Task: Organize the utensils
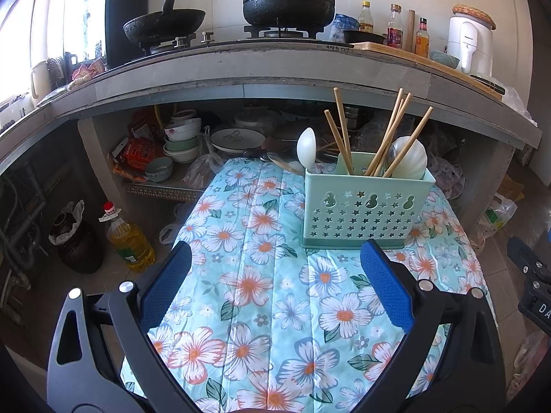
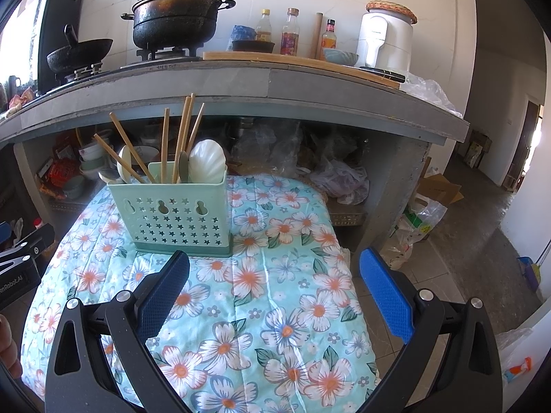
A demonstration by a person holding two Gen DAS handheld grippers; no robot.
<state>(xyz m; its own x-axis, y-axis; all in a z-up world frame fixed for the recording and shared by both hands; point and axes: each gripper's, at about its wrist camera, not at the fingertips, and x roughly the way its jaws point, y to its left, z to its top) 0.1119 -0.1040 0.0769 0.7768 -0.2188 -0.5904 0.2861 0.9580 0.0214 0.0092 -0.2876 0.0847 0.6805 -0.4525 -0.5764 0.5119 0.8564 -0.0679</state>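
Note:
A mint green utensil holder (image 1: 365, 206) with star holes stands on the floral cloth (image 1: 261, 296); it also shows in the right wrist view (image 2: 179, 213). It holds several wooden chopsticks (image 1: 387, 134), a white spoon (image 1: 305, 149) and a white shell-shaped ladle (image 1: 409, 156). More spoons (image 1: 275, 161) lie on the cloth behind the holder. My left gripper (image 1: 275, 258) is open and empty, just in front of the holder. My right gripper (image 2: 275, 265) is open and empty, to the right of the holder (image 2: 179, 213).
A grey counter (image 1: 275, 69) runs behind with a wok (image 1: 162, 24), a black pot (image 1: 289, 0), bottles and a white appliance (image 1: 470, 41). Bowls and plates sit on the shelf beneath. An oil bottle (image 1: 129, 237) and a dark jar stand on the floor left. Bags lie right.

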